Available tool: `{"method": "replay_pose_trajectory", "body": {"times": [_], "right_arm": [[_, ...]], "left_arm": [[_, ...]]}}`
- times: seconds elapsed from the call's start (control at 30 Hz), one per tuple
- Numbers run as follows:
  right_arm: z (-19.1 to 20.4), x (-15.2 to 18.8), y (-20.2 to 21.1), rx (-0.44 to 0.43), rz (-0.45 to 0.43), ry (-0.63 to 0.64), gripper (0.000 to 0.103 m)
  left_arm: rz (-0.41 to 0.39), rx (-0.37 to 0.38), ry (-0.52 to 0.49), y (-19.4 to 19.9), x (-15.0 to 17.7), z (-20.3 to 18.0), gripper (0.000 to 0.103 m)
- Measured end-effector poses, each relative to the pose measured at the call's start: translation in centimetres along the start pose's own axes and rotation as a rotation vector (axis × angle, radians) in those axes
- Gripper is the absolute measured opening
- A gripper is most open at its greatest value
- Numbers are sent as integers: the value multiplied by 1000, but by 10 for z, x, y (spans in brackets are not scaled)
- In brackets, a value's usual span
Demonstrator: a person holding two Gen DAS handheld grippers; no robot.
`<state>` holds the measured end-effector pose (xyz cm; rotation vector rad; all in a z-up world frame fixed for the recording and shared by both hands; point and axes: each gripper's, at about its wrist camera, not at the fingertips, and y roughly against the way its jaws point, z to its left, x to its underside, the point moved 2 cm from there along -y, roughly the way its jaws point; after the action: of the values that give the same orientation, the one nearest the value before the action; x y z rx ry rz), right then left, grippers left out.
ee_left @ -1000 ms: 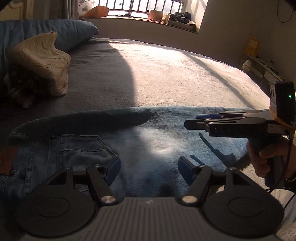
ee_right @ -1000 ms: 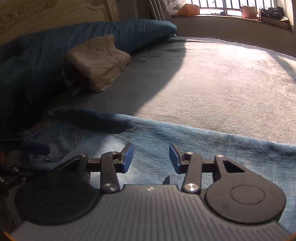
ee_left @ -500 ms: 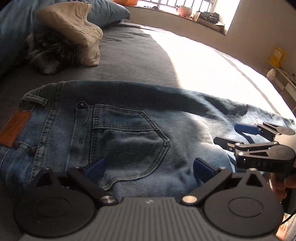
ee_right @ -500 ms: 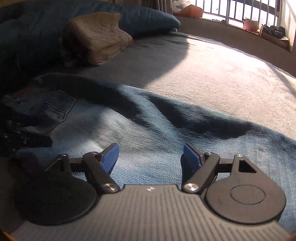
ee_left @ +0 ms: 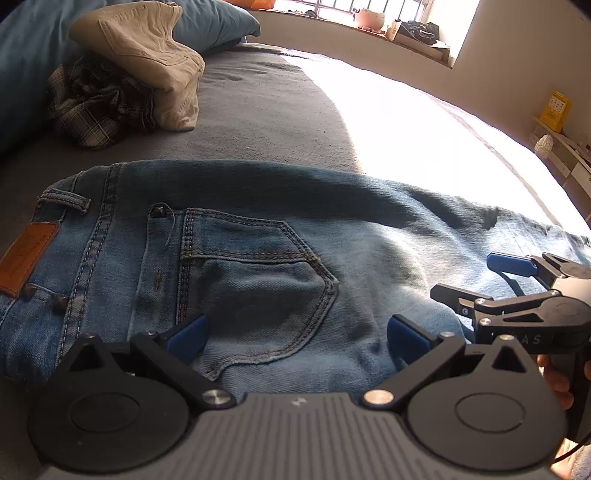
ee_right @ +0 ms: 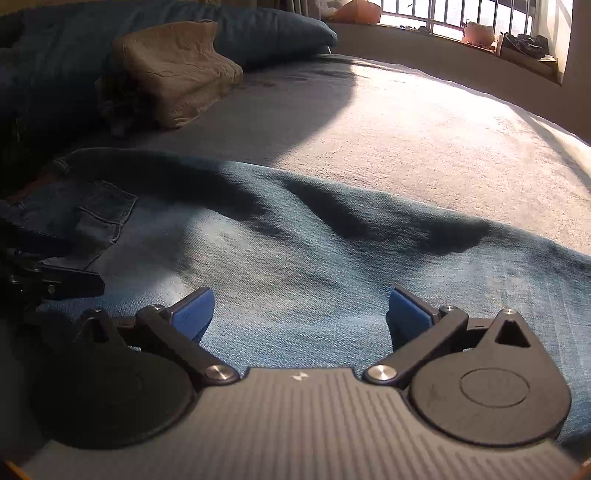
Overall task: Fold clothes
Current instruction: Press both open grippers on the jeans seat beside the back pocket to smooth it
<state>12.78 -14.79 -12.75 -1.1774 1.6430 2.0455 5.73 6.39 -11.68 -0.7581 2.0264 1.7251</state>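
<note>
Going left to right from my left wrist view: at ten o'clock a folded beige garment (ee_left: 147, 55) rests on a crumpled plaid garment (ee_left: 92, 107) against the blue pillow (ee_left: 218, 22). I take the beige one as finished; the plaid one looks unfolded.

The jeans (ee_left: 258, 266) lie flat across the bed (ee_left: 280, 110) right under me, back side up, waistband at nine o'clock and the legs running off toward three o'clock. They seem already doubled leg over leg, so I judge the lengthwise fold done and the crosswise folds not yet made.

My left gripper (ee_left: 295, 332) stands wide over the back pocket (ee_left: 258, 288), pinching nothing. My right gripper (ee_right: 299, 314) is opening, its pads clear of the denim beneath; I see it at three o'clock in the left view, over the thigh.

Writing: the brown leather patch (ee_left: 27, 258) on the waistband is too blurred to read. The right gripper's body shows raised letters, perhaps "AS", not clear.
</note>
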Motion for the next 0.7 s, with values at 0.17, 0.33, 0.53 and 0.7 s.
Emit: {"method": "replay_pose_trajectory", "body": {"times": [0.17, 0.33, 0.53, 0.7], "right_arm": [[1, -1, 0, 9, 10, -11, 102], [1, -2, 0, 13, 22, -18, 102], [1, -3, 0, 21, 32, -38, 102], [-1, -7, -2, 17, 55, -53, 102]], "left_arm": [[7, -2, 15, -2, -1, 1, 103], [17, -3, 35, -2, -4, 4, 103], [24, -13, 40, -3, -5, 4, 103], [26, -14, 63, -4, -6, 6, 103]]}}
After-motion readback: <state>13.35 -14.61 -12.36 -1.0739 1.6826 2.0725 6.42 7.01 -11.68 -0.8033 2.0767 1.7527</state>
